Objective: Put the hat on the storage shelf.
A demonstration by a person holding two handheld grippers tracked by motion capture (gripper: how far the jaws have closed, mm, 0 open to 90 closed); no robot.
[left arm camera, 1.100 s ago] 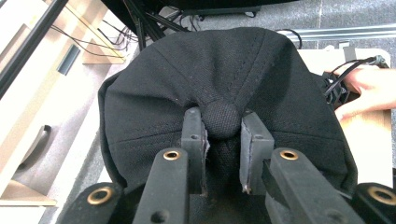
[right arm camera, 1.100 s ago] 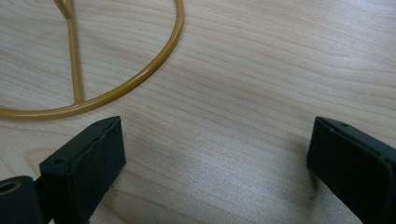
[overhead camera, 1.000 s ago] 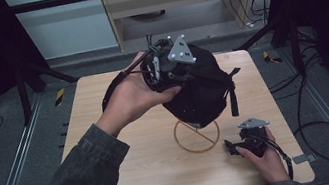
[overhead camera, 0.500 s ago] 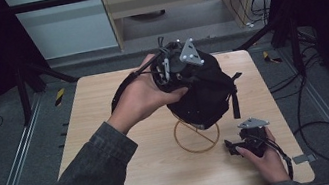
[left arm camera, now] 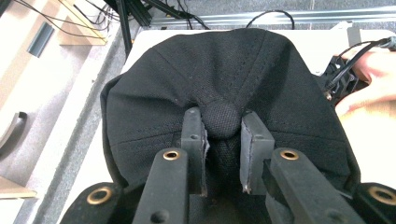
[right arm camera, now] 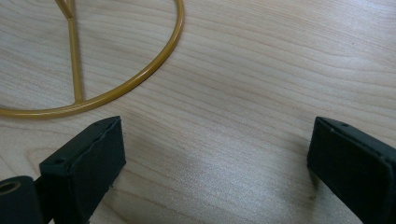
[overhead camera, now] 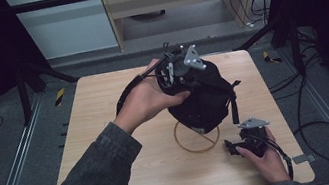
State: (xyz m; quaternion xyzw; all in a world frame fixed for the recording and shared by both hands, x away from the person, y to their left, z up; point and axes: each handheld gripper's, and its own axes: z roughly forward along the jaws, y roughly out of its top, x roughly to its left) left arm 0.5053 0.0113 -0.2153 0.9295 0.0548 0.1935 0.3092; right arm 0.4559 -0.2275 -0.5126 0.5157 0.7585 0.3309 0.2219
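High view: overhead, facing forward-down on the light wooden table (overhead camera: 108,132). Right gripper view: close, low over the thin yellow wire ring stand (right arm camera: 135,77), seen lower centre in the high view (overhead camera: 184,146).

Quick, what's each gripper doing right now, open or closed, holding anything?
Left gripper: closed on the black cap, pinching its top button.
Right gripper: open, holding nothing, low over the wooden table.

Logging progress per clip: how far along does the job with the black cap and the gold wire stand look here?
Done: the left gripper has pinched the black cap at its top button. In hand: the cap sits over the gold wire stand; whether it rests there is unclear. Left: letting go. The right gripper is open, idle on the table.
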